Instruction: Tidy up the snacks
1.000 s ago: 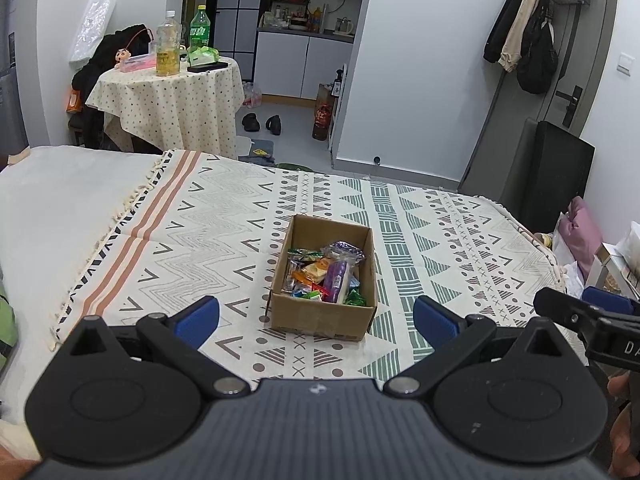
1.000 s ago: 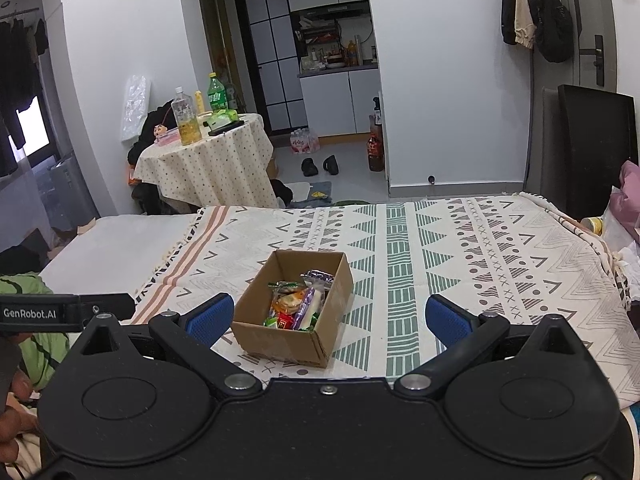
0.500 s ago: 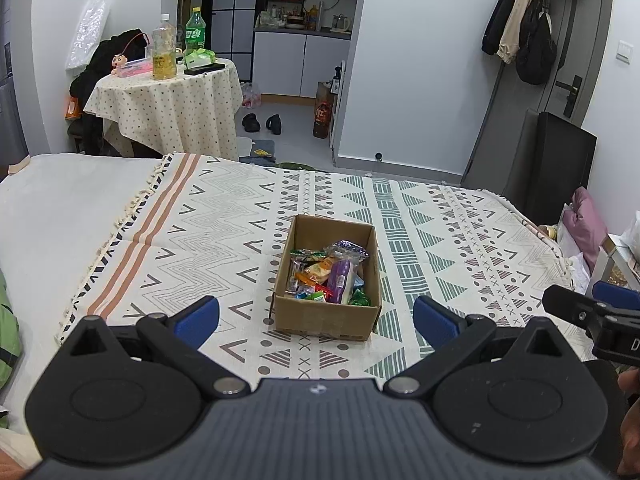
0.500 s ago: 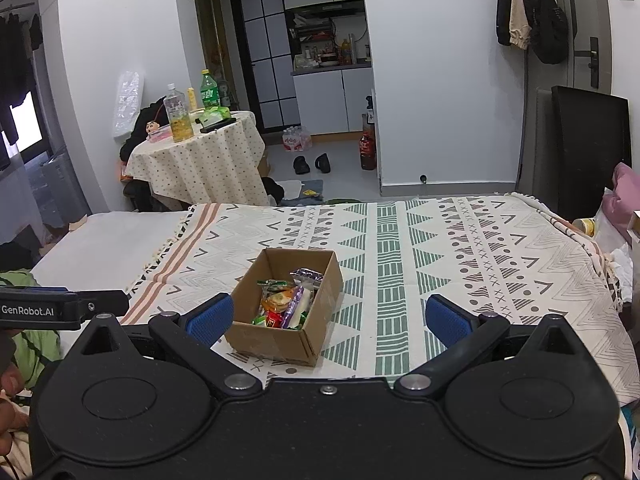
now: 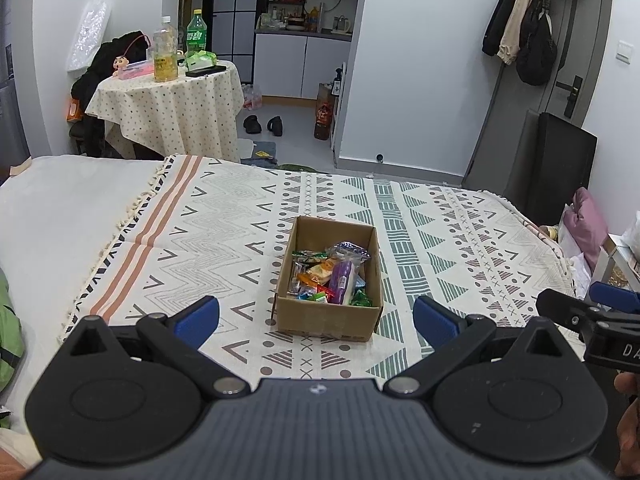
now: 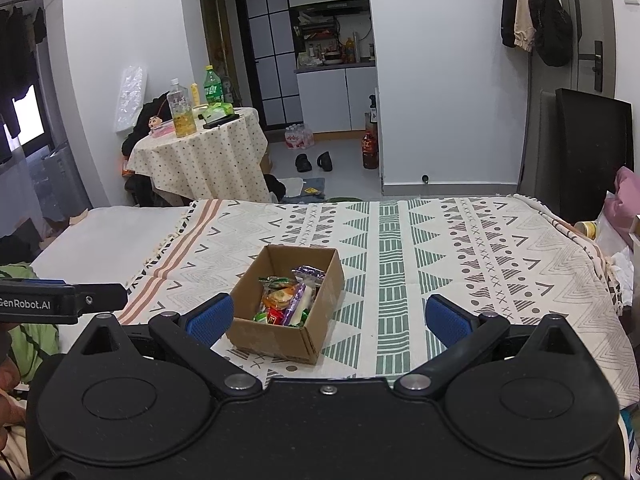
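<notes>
A small open cardboard box (image 5: pixel 328 318) (image 6: pixel 276 338) rests on the patterned blanket (image 5: pixel 224 232) (image 6: pixel 460 248) over a bed. Several wrapped snacks (image 5: pixel 334 276) (image 6: pixel 286 300) lie inside it, among them a purple packet (image 5: pixel 342 282). My left gripper (image 5: pixel 316 320) is open, held above the blanket just short of the box, with nothing between its blue pads. My right gripper (image 6: pixel 326 318) is open too, with the box in front of its left pad (image 6: pixel 210 316). Each gripper shows at the edge of the other's view.
The bare white mattress (image 5: pixel 60 208) lies left of the blanket. Beyond the bed stands a round table (image 5: pixel 168 104) with bottles (image 5: pixel 165 56), then a kitchen doorway. A black panel (image 5: pixel 560 168) leans at the right by a pink bag (image 5: pixel 588 228). Green fabric (image 6: pixel 32 340) lies at near left.
Both grippers have pulled back and risen a little, so the box looks slightly farther away. Both stay open; nothing was picked up.
</notes>
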The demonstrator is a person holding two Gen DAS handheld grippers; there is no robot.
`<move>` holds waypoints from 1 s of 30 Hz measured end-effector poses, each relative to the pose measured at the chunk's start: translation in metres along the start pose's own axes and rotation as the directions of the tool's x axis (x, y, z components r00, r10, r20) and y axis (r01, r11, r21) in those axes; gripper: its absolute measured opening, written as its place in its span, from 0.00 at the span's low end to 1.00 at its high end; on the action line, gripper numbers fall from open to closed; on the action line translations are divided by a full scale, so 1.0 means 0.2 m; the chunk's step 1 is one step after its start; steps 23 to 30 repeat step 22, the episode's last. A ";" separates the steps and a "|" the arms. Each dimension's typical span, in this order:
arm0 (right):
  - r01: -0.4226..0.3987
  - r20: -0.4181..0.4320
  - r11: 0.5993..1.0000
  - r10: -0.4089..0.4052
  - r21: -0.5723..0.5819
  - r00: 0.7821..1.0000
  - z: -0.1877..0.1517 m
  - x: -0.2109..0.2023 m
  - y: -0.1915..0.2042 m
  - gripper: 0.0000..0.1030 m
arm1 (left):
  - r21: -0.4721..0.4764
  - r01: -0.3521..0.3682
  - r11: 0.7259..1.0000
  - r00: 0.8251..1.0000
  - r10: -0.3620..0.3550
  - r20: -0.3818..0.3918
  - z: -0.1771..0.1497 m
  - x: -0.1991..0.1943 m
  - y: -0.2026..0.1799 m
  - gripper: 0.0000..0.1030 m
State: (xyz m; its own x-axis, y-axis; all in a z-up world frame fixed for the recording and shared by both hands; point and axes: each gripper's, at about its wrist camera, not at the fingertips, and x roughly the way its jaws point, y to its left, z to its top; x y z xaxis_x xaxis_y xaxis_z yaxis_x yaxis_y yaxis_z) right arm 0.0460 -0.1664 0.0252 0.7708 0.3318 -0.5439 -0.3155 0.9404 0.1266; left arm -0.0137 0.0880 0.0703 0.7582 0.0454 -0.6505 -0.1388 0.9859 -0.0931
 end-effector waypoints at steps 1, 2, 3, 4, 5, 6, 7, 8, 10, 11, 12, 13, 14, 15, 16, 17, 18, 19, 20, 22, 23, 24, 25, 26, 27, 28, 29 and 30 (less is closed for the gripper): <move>0.002 -0.002 1.000 -0.002 0.001 1.000 0.00 0.00 0.00 1.00 | 0.000 -0.001 1.000 1.000 0.001 0.001 0.00 0.00 0.00 1.00; 0.005 -0.004 1.000 -0.005 0.001 1.000 0.00 0.00 0.00 1.00 | 0.001 -0.001 1.000 1.000 0.001 0.003 0.00 -0.01 0.00 1.00; 0.005 -0.004 1.000 -0.005 0.001 1.000 0.00 0.00 0.00 1.00 | 0.003 -0.001 1.000 1.000 0.001 0.003 0.00 -0.01 0.00 1.00; 0.003 -0.004 1.000 -0.003 -0.001 1.000 -0.01 0.00 0.00 1.00 | 0.007 -0.002 1.000 1.000 0.002 0.003 0.00 -0.01 -0.01 1.00; 0.001 -0.003 1.000 -0.001 -0.003 1.000 -0.01 0.00 0.00 1.00 | 0.010 -0.003 1.000 1.000 0.003 0.001 -0.01 -0.01 -0.01 1.00; 0.001 -0.003 1.000 -0.001 -0.005 1.000 -0.01 0.00 0.00 1.00 | 0.015 -0.003 1.000 1.000 0.003 0.001 -0.01 -0.01 -0.02 1.00; 0.001 -0.002 1.000 -0.001 -0.006 1.000 -0.01 -0.01 0.00 1.00 | 0.021 -0.006 1.000 1.000 0.006 0.000 -0.01 -0.01 -0.02 1.00; 0.001 -0.002 1.000 -0.001 -0.006 1.000 -0.01 -0.01 0.00 1.00 | 0.027 -0.011 1.000 1.000 0.011 0.001 -0.01 -0.01 -0.02 1.00; -0.001 -0.002 1.000 0.001 -0.006 1.000 -0.01 -0.01 0.00 1.00 | 0.036 -0.021 0.999 1.000 0.021 0.005 -0.01 -0.02 -0.03 1.00; -0.001 -0.002 1.000 0.001 -0.006 1.000 -0.01 -0.01 0.00 1.00 | 0.037 -0.021 0.999 1.000 0.021 0.008 -0.02 -0.02 -0.03 1.00; -0.001 -0.002 1.000 0.001 -0.007 1.000 -0.01 -0.01 0.00 1.00 | 0.038 -0.019 0.999 1.000 0.019 0.009 -0.02 -0.02 -0.03 1.00; -0.001 -0.001 1.000 0.001 -0.008 1.000 -0.01 -0.01 0.00 1.00 | 0.041 -0.020 0.999 1.000 0.019 0.011 -0.02 -0.02 -0.03 1.00; -0.001 -0.001 1.000 0.001 -0.009 1.000 -0.01 -0.01 0.00 1.00 | 0.045 -0.024 0.999 1.000 0.023 0.015 -0.03 -0.03 -0.04 0.99; 0.000 -0.002 1.000 0.000 -0.008 1.000 -0.01 -0.01 0.00 1.00 | 0.049 -0.027 0.998 1.000 0.026 0.018 -0.03 -0.03 -0.04 0.99; 0.001 -0.003 1.000 -0.001 -0.009 1.000 -0.01 -0.01 0.00 1.00 | 0.052 -0.029 0.998 0.999 0.028 0.020 -0.03 -0.03 -0.04 0.99; 0.000 -0.003 1.000 0.000 -0.010 1.000 -0.01 -0.01 0.00 1.00 | 0.053 -0.031 0.998 0.999 0.030 0.020 -0.03 -0.03 -0.04 0.99; -0.001 -0.004 1.000 0.001 -0.010 1.000 -0.01 -0.01 0.00 1.00 | 0.053 -0.029 0.998 0.999 0.028 0.020 -0.03 -0.03 -0.05 0.99; -0.001 -0.005 1.000 0.001 -0.011 1.000 -0.01 -0.01 0.00 1.00 | 0.053 -0.029 0.998 0.999 0.028 0.019 -0.03 -0.03 -0.05 0.99; -0.002 -0.005 1.000 0.002 -0.011 1.000 -0.01 -0.01 0.00 1.00 | 0.053 -0.030 0.998 0.999 0.029 0.019 -0.03 -0.03 -0.05 0.99; -0.005 -0.005 1.000 0.005 -0.010 1.000 -0.01 -0.01 0.00 1.00 | 0.050 -0.030 0.998 0.999 0.030 0.013 -0.02 -0.03 -0.05 0.99; -0.005 -0.005 1.000 0.005 -0.010 1.000 -0.01 -0.01 0.00 1.00 | 0.050 -0.030 0.998 0.999 0.030 0.013 -0.02 -0.03 -0.05 0.99; -0.005 -0.005 1.000 0.005 -0.010 1.000 -0.01 -0.01 0.00 1.00 | 0.050 -0.030 0.998 0.999 0.030 0.013 -0.02 -0.03 -0.05 0.99; -0.005 -0.005 1.000 0.005 -0.010 1.000 -0.01 -0.01 0.00 1.00 | 0.050 -0.030 0.998 0.999 0.030 0.013 -0.02 -0.03 -0.05 0.99; -0.005 -0.005 1.000 0.005 -0.010 1.000 -0.01 -0.01 0.00 1.00 | 0.050 -0.030 0.998 0.999 0.030 0.013 -0.02 -0.03 -0.05 0.99; -0.005 -0.005 1.000 0.005 -0.010 1.000 -0.01 -0.01 0.00 1.00 | 0.050 -0.030 0.998 0.999 0.030 0.013 -0.02 -0.03 -0.05 0.99; -0.005 -0.005 1.000 0.005 -0.010 1.000 -0.01 -0.01 0.00 1.00 | 0.050 -0.030 0.998 0.999 0.030 0.013 -0.02 -0.03 -0.05 0.99; -0.005 -0.005 1.000 0.005 -0.010 1.000 -0.01 -0.01 0.00 1.00 | 0.050 -0.030 0.998 0.999 0.030 0.013 -0.02 -0.03 -0.05 0.99; -0.005 -0.005 1.000 0.005 -0.010 1.000 -0.01 -0.01 0.00 1.00 | 0.050 -0.030 0.998 0.999 0.030 0.013 -0.02 -0.03 -0.05 0.99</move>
